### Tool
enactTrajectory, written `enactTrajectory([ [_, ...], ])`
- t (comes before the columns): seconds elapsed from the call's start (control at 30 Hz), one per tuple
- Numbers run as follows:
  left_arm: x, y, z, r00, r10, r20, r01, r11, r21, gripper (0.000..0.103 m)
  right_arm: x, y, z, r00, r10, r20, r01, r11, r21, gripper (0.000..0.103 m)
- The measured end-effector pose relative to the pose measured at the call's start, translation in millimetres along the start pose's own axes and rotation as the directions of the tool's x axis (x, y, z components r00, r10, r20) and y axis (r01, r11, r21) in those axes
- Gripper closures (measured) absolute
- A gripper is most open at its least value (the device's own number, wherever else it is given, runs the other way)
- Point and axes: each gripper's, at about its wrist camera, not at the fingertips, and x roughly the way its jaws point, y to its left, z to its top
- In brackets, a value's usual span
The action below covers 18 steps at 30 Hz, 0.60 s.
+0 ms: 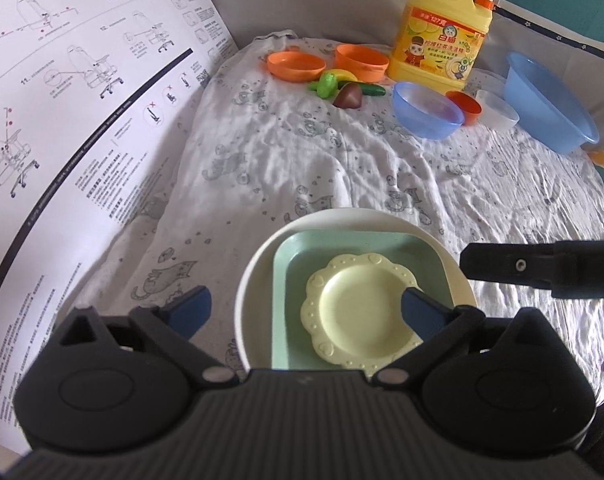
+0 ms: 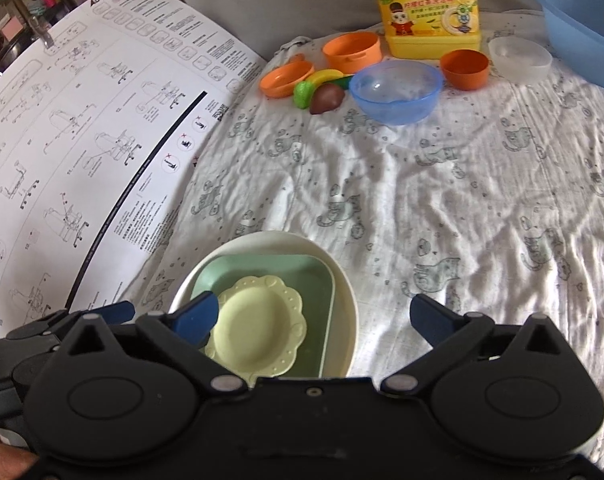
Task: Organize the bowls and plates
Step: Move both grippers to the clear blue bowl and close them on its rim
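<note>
Three plates sit nested on the cat-print cloth: a pale yellow scalloped plate [image 1: 354,316] [image 2: 253,324] inside a green square plate [image 1: 302,264] [image 2: 302,276], which lies in a white round plate [image 1: 253,276] [image 2: 344,308]. My left gripper [image 1: 306,312] hangs open over the stack's left side, its right fingertip above the yellow plate. My right gripper [image 2: 314,318] is open too, its left fingertip over the yellow plate's edge and nothing pinched. At the far side stand an orange plate [image 1: 295,65], an orange bowl [image 1: 361,62], a blue bowl [image 1: 426,109], a small orange cup [image 1: 466,107] and a clear bowl [image 1: 500,111].
A yellow detergent jug [image 1: 442,32] stands at the back, with a large blue basin [image 1: 550,104] to its right. Toy fruit and vegetables [image 1: 342,87] lie by the orange dishes. A big printed instruction sheet [image 1: 81,100] covers the left side.
</note>
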Motion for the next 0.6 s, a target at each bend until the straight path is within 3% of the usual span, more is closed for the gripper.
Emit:
enactTrajectory([
  [0.6, 29.9, -48.4, 49.8, 1.000, 0.009, -0.025, -0.008, 1.000, 0.014, 0.000, -19.4, -76.5, 15.1, 0.995, -0.075, 0.068, 0.065, 0.989, 0.136, 0.000],
])
